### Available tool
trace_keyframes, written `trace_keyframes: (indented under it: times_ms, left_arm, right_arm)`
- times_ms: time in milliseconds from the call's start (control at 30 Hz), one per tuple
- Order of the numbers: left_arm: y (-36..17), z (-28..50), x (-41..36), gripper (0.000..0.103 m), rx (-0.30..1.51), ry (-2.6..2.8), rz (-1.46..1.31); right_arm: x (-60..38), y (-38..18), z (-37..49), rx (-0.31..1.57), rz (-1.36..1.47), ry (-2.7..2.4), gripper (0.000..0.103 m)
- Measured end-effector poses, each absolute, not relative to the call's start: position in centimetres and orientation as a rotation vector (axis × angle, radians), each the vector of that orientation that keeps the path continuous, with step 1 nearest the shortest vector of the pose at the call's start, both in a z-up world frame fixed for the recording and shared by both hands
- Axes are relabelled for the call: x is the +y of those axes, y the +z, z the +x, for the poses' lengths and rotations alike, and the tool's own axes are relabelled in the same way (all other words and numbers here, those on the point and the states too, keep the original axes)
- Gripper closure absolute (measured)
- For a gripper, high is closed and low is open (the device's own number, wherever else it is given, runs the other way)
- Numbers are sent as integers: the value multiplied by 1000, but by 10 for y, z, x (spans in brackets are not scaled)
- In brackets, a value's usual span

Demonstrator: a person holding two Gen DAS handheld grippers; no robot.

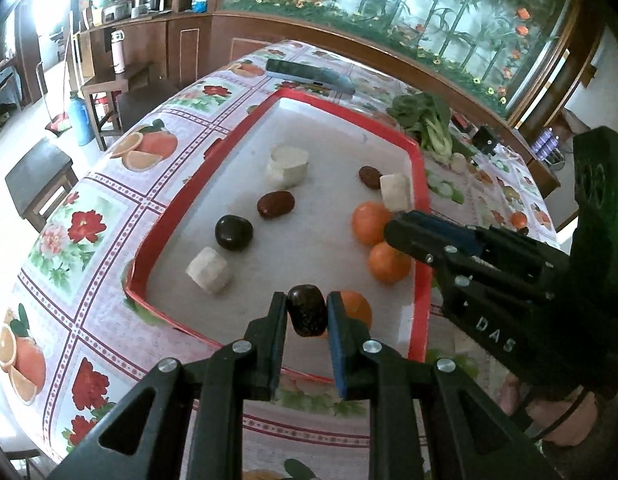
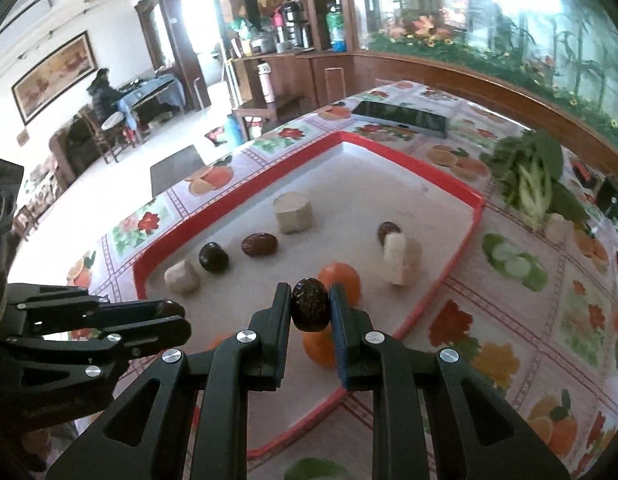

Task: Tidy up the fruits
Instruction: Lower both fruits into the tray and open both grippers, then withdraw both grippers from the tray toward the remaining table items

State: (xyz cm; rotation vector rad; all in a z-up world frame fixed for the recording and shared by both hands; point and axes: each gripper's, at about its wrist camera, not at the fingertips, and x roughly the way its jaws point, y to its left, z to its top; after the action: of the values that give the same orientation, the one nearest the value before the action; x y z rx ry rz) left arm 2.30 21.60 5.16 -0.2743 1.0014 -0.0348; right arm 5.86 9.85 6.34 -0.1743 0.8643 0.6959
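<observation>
A red-rimmed tray (image 1: 421,184) (image 2: 475,210) lies on the flowered tablecloth. On it lie dark red dates (image 1: 275,204) (image 2: 259,244), tangerines (image 1: 371,222) (image 2: 341,276) and pale cut chunks (image 1: 288,166) (image 2: 292,213). My left gripper (image 1: 307,312) is shut on a dark date (image 1: 306,315) above the tray's near edge. My right gripper (image 2: 310,306) is shut on another dark date (image 2: 310,310) above the tangerines. In the left wrist view the right gripper (image 1: 397,232) reaches in over the tangerines. In the right wrist view the left gripper (image 2: 177,318) shows at the left.
A phone (image 1: 309,74) (image 2: 401,118) lies beyond the tray. Leafy greens (image 1: 425,120) (image 2: 533,176) lie to its far right. Stools and a bottle stand on the floor left of the table (image 1: 37,176).
</observation>
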Motion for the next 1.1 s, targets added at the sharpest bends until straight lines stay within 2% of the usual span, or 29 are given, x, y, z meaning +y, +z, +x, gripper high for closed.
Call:
trace_keyframes:
  times_ms: [633, 800, 967, 1100]
  left_arm:
    - [21, 39, 229, 80, 1078, 3, -268]
    - [19, 39, 231, 80, 1092, 13, -268]
    - [22, 37, 231, 74, 1093, 24, -268]
    - [26, 35, 228, 65, 1085, 32, -266]
  right_arm:
    - [135, 28, 67, 971, -243, 720, 84]
    - [137, 29, 68, 970, -255, 714, 75]
    - [135, 32, 67, 973, -243, 700, 74]
    - [130, 35, 68, 974, -233, 686, 74]
